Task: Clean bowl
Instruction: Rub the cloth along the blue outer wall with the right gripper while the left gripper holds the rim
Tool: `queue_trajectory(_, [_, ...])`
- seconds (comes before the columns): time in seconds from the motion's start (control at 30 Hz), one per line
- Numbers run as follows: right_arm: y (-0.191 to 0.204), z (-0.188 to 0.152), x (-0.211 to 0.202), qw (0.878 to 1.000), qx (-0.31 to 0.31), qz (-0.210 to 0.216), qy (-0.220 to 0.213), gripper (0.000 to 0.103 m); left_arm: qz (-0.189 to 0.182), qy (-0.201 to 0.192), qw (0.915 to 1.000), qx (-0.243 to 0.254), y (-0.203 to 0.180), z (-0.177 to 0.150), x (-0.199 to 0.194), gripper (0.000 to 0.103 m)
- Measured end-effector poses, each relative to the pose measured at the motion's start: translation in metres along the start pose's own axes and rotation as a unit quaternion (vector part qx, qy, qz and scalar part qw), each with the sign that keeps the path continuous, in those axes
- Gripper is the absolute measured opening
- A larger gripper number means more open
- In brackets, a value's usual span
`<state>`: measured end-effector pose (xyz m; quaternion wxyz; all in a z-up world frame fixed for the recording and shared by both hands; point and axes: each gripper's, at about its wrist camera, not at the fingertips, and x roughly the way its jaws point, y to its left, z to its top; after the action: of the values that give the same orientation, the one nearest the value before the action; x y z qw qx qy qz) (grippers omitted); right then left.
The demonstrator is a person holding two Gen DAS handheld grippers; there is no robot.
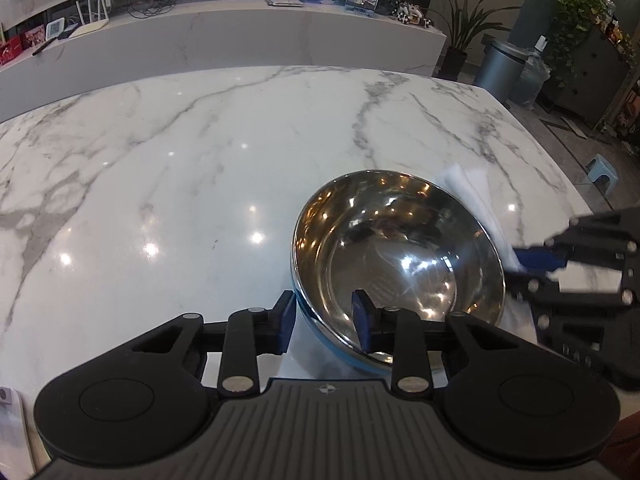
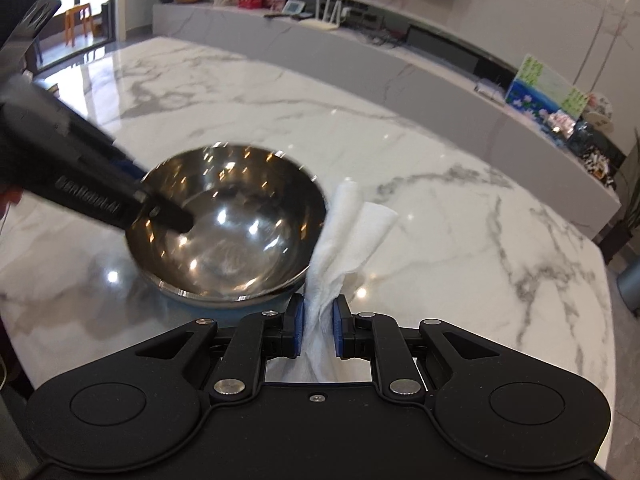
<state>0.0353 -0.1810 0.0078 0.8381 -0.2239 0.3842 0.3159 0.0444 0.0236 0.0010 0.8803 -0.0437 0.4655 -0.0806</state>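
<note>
Bowl (image 1: 398,256) rim sat between the left gripper (image 1: 324,322)'s parted fingers, untouched; the right gripper (image 2: 318,330), beside it, was clamped on a paper towel (image 2: 348,236).

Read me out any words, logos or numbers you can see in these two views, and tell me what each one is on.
"GenRobot.AI", as best it reads through motion blur: raised lettering on the left gripper body, right wrist view.
Embossed characters on the right gripper body, left wrist view: too dark to read.
Green handwritten notes on the painted picture on the far counter: too small to read.
Red boxes on that counter: print too small.
Bowl and paper towel: no text.
</note>
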Motion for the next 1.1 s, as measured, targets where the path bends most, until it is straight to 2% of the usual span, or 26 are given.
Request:
queue_trajectory(0.2, [0.005,-0.002,0.006,1.000,-0.002,0.015,0.015,0.013,0.001,0.005,0.9999,-0.015,0.003,0.003,0.004,0.029])
queue_trajectory(0.3, [0.004,-0.003,0.006,1.000,0.002,0.013,0.018,0.013,-0.001,0.012,0.9997,-0.020,0.004,0.000,0.003,0.036])
queue_trajectory(0.33, [0.003,-0.003,0.007,1.000,0.002,0.010,0.020,0.013,-0.002,0.014,0.9997,-0.020,0.004,0.000,0.003,0.040])
queue_trajectory(0.53, [-0.002,-0.002,0.001,1.000,0.009,-0.027,0.008,0.012,-0.011,0.030,0.9993,-0.021,0.003,-0.005,0.006,0.041])
queue_trajectory(0.67, [-0.005,0.000,-0.005,0.997,0.001,-0.071,-0.010,0.012,-0.015,0.028,0.9993,-0.017,0.002,-0.004,0.008,0.033])
queue_trajectory(0.77, [-0.004,0.001,-0.005,0.997,-0.010,-0.082,-0.012,0.012,-0.007,0.024,0.9996,-0.013,0.002,-0.001,0.011,0.028])
queue_trajectory(0.87, [0.000,0.001,-0.003,0.997,-0.025,-0.078,-0.013,0.012,-0.003,0.017,0.9998,-0.006,0.001,0.003,0.015,0.024])
queue_trajectory(1.1, [0.009,0.001,0.007,0.997,-0.041,-0.060,-0.001,0.012,0.008,0.008,0.9999,0.001,-0.003,0.009,0.020,0.023])
